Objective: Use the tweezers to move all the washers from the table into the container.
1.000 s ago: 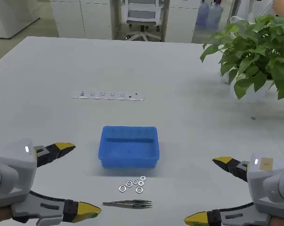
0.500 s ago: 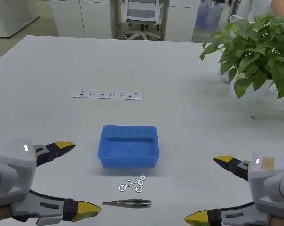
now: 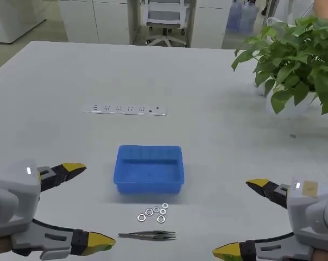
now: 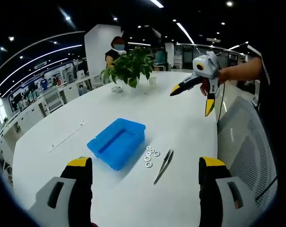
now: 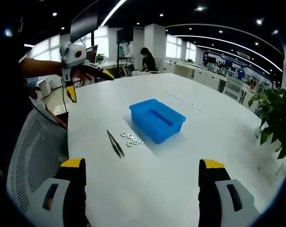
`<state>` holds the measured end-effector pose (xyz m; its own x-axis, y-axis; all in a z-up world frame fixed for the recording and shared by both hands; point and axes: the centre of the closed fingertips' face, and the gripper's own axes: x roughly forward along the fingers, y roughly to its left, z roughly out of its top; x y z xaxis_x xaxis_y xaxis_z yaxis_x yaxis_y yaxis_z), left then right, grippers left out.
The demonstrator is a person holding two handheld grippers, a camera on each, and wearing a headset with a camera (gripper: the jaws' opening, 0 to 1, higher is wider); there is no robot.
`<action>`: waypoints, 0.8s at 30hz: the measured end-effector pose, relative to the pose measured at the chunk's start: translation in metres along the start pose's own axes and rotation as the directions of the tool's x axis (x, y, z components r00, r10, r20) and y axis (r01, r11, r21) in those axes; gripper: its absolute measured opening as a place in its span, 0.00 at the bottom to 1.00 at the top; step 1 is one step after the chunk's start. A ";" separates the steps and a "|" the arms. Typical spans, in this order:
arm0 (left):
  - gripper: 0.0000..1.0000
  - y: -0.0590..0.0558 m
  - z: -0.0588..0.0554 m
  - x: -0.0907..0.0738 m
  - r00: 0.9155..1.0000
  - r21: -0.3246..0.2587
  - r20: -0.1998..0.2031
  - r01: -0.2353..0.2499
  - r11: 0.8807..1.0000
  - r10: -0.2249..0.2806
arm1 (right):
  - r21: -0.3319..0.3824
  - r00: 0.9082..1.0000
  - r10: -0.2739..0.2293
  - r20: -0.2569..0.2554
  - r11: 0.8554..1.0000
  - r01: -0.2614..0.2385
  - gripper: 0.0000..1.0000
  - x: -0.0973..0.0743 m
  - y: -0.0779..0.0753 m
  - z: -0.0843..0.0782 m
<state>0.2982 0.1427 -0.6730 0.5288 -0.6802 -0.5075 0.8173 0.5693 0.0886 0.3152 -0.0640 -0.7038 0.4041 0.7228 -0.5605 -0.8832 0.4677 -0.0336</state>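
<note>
Several small silver washers (image 3: pixel 153 212) lie in a cluster on the white table, just in front of the blue container (image 3: pixel 149 168). Metal tweezers (image 3: pixel 147 235) lie flat on the table a little nearer than the washers. My left gripper (image 3: pixel 80 207) is open at the lower left and holds nothing. My right gripper (image 3: pixel 244 218) is open at the lower right, also with nothing in it. The left gripper view has the container (image 4: pixel 117 142), washers (image 4: pixel 150 156) and tweezers (image 4: pixel 164 165) ahead of its jaws. The right gripper view has the container (image 5: pixel 157 119), washers (image 5: pixel 131 139) and tweezers (image 5: pixel 116 143).
A white power strip (image 3: pixel 125 110) lies on the table beyond the container. A potted green plant (image 3: pixel 295 60) stands at the back right. An office chair (image 3: pixel 165 19) is past the table's far edge. People stand in the room behind the table.
</note>
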 end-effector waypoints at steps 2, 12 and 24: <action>0.99 0.000 0.000 0.000 1.000 0.002 -0.001 0.002 1.000 -0.002 | 0.000 1.000 0.000 0.000 1.000 0.000 1.00 0.000 0.000 0.000; 0.99 0.001 -0.002 -0.001 1.000 0.003 -0.005 0.000 1.000 0.000 | -0.002 1.000 0.002 0.001 1.000 -0.002 1.00 0.000 0.000 0.000; 0.99 0.001 -0.003 -0.001 1.000 -0.004 -0.009 -0.003 1.000 0.003 | -0.004 1.000 0.004 0.006 1.000 -0.004 1.00 0.000 -0.001 0.002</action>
<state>0.2974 0.1451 -0.6748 0.5293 -0.6743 -0.5150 0.8148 0.5733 0.0868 0.3164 -0.0628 -0.7020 0.4024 0.7276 -0.5555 -0.8856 0.4631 -0.0350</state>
